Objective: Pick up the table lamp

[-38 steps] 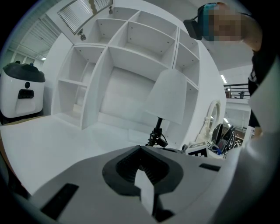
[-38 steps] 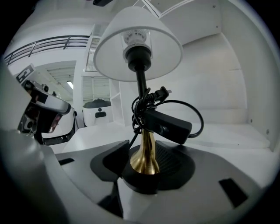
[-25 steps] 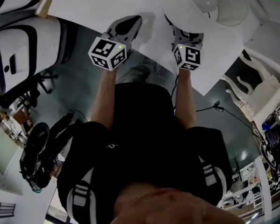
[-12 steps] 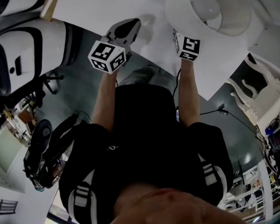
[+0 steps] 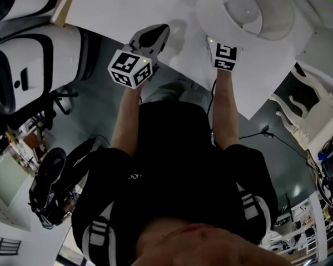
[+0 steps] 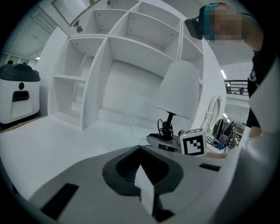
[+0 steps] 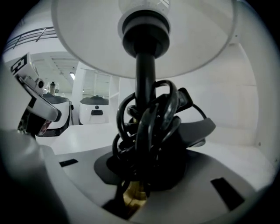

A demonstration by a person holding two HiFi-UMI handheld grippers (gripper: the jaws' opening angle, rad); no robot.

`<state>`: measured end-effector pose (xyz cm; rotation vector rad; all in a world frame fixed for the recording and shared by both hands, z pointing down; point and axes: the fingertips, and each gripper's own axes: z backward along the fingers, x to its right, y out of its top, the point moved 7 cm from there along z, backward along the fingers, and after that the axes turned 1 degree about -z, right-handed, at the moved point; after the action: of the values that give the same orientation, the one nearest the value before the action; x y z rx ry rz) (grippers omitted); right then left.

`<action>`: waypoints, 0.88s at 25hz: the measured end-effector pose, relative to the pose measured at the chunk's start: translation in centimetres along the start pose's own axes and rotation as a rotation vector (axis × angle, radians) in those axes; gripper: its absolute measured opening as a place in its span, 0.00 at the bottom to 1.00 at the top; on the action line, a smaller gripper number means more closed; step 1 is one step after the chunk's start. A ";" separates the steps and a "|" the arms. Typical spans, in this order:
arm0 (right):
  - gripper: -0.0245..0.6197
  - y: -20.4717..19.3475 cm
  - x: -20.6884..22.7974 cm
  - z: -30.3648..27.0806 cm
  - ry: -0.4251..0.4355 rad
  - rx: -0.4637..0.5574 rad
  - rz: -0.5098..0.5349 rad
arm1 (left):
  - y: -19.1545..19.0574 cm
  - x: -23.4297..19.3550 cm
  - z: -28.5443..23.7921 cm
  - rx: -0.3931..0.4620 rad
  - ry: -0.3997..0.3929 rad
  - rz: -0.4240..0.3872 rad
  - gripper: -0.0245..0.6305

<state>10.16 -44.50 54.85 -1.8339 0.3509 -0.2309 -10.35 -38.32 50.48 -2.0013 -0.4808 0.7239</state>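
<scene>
- The left hand-held gripper (image 6: 145,192) hangs over the near edge of the table (image 5: 117,10). Its smooth grey jaws are pressed together on nothing, and it seems to be kept aside as a spare.
- The matte white table runs back to a white shelf unit (image 6: 127,57) of flat panels.
- The right hand-held gripper (image 7: 140,183) reaches under the shade and pinches the table lamp (image 6: 179,89) low on its thin black stem (image 7: 143,74), likely the only graspable part.
- A glossy black cord (image 7: 151,127) coils round that stem. The smooth white conical shade (image 5: 256,17) flares above it, at the table's right.
</scene>
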 end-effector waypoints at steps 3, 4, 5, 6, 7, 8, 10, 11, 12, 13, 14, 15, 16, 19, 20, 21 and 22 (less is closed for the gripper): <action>0.20 0.8 -0.4 0.7 0.030 0.020 -0.015 | 0.0 -0.1 0.6 0.008 0.005 0.004 0.05; 0.20 1.4 -0.6 1.0 0.040 0.028 -0.017 | 0.1 -0.1 0.8 0.013 0.005 0.007 0.05; 0.20 2.0 -0.8 1.2 0.050 0.037 -0.013 | 0.2 -0.2 1.0 0.019 0.005 0.010 0.05; 0.20 2.7 -1.1 1.4 0.058 0.043 -0.001 | 0.2 -0.1 1.2 0.026 0.005 0.013 0.05; 0.19 3.5 -1.4 1.7 0.065 0.047 0.016 | 0.3 -0.1 1.5 0.032 0.004 0.016 0.05; 0.19 4.2 -1.8 2.1 0.073 0.048 0.037 | 0.5 0.1 1.7 0.038 0.002 0.019 0.05; 0.19 5.3 -2.2 3.0 0.093 0.040 0.070 | 0.9 0.7 2.0 0.051 -0.008 0.020 0.05; 0.19 6.0 -2.2 3.4 0.107 0.033 0.078 | 1.3 1.1 2.0 0.061 -0.015 0.017 0.05; 0.19 6.6 -2.0 3.8 0.120 0.029 0.080 | 1.8 1.4 1.8 0.073 -0.021 0.009 0.05; 0.19 7.5 -1.9 4.2 0.132 0.029 0.077 | 2.5 1.6 1.7 0.088 -0.023 -0.001 0.05; 0.19 8.5 -2.0 4.6 0.145 0.034 0.069 | 3.1 1.7 1.7 0.105 -0.022 -0.011 0.05; 0.18 9.7 -2.2 4.9 0.156 0.038 0.060 | 3.9 1.7 1.9 0.123 -0.018 -0.017 0.05; 0.18 10.9 -2.4 5.2 0.164 0.037 0.053 | 4.7 1.6 2.3 0.145 -0.013 -0.021 0.05; 0.17 12.6 -3.6 6.2 0.179 0.039 0.054 | 7.4 1.3 3.8 0.213 0.012 -0.047 0.05; 0.17 12.9 -4.0 6.7 0.181 0.041 0.049 | 8.2 1.2 4.2 0.227 0.016 -0.064 0.05; 0.17 13.2 -4.2 7.0 0.182 0.042 0.040 | 9.0 1.2 4.4 0.240 0.015 -0.076 0.05; 0.17 13.5 -4.2 7.2 0.182 0.043 0.029 | 9.6 1.2 4.5 0.254 0.012 -0.080 0.05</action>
<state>7.00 -40.06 39.97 -1.7691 0.4957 -0.3842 -12.00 -39.48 40.02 -1.7390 -0.4368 0.6873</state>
